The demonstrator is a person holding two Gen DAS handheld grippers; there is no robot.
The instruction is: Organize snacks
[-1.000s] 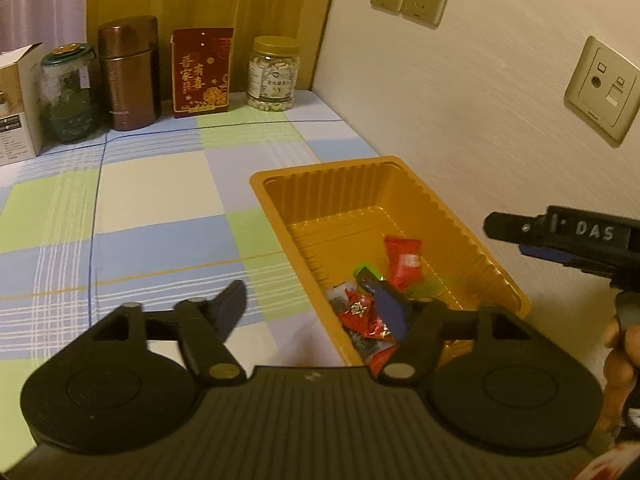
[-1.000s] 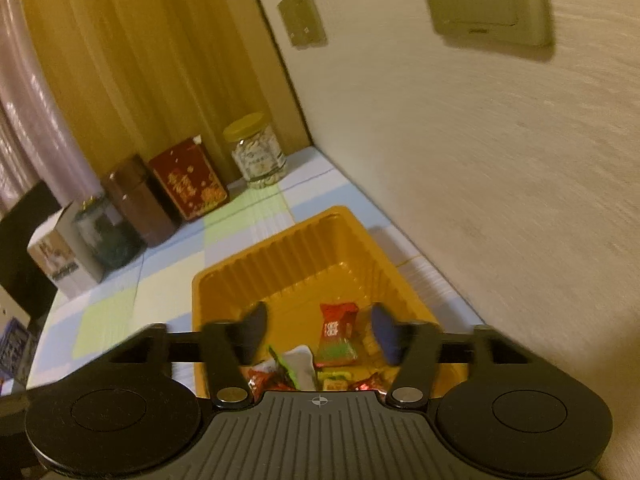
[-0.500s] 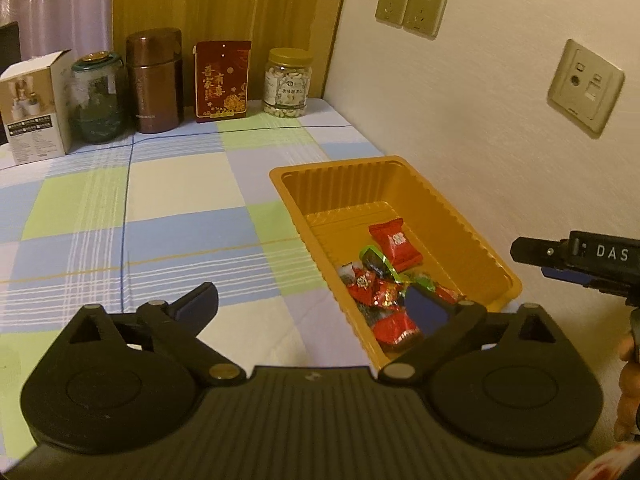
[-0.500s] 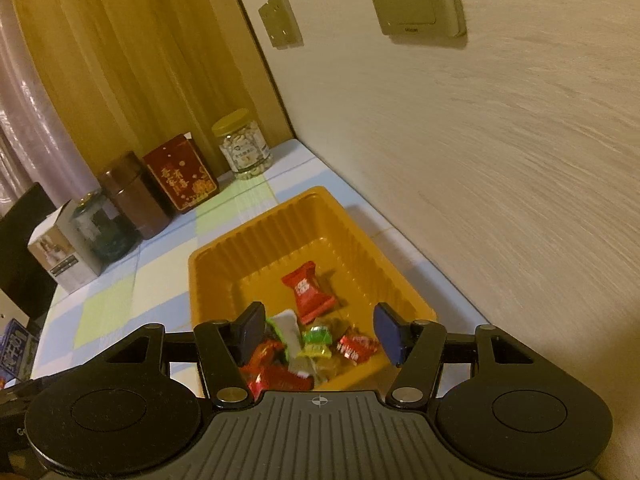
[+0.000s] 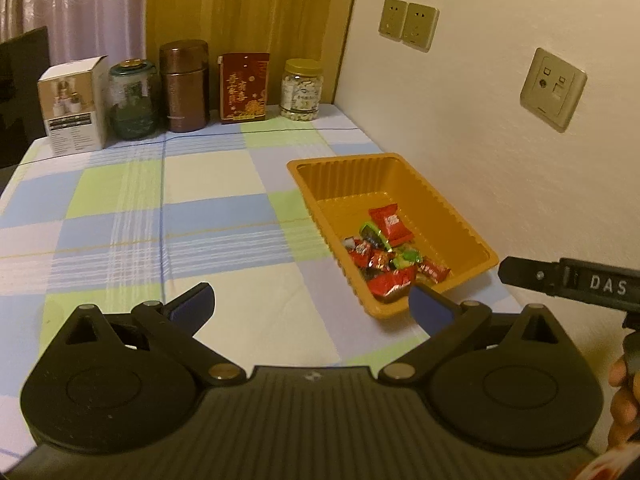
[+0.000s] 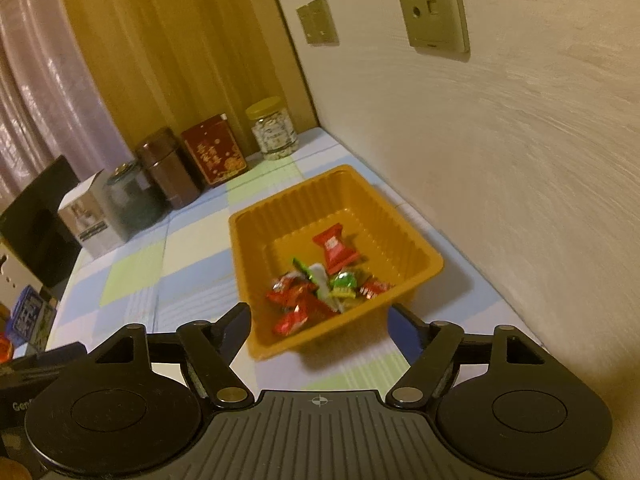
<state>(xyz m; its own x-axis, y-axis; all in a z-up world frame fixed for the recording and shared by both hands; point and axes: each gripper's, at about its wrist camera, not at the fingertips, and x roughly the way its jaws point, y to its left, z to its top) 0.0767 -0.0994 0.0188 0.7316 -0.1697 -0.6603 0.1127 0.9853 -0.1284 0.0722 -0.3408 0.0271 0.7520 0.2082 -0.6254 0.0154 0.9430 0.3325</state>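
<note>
An orange plastic tray [image 5: 336, 162] sits on the checked tablecloth near the wall, holding a pile of wrapped snacks [image 5: 384, 256] in red and green. One larger red packet [image 5: 390, 222] lies apart from the pile, toward the tray's middle. My left gripper [image 5: 310, 302] is open wide, empty, above the cloth just short of the tray's near corner. My right gripper [image 6: 320, 324] hovers before the tray [image 6: 288, 196], its jaws opening with nothing pressed between them. The snacks [image 6: 320, 284] lie beyond its fingertips. The right tool's black body [image 5: 580, 282] shows at the right edge.
Along the back stand a white box [image 5: 74, 106], a glass jar [image 5: 132, 100], a brown canister [image 5: 184, 86], a red box [image 5: 244, 88] and a yellow-lidded jar [image 5: 301, 90]. The wall with a socket plate [image 5: 554, 88] runs close on the right. A dark chair [image 6: 36, 220] stands left.
Both grippers have drawn back and slightly up from the tray, which now looks farther off. Both sets of jaws stand wider than before. The snacks stay in the tray.
</note>
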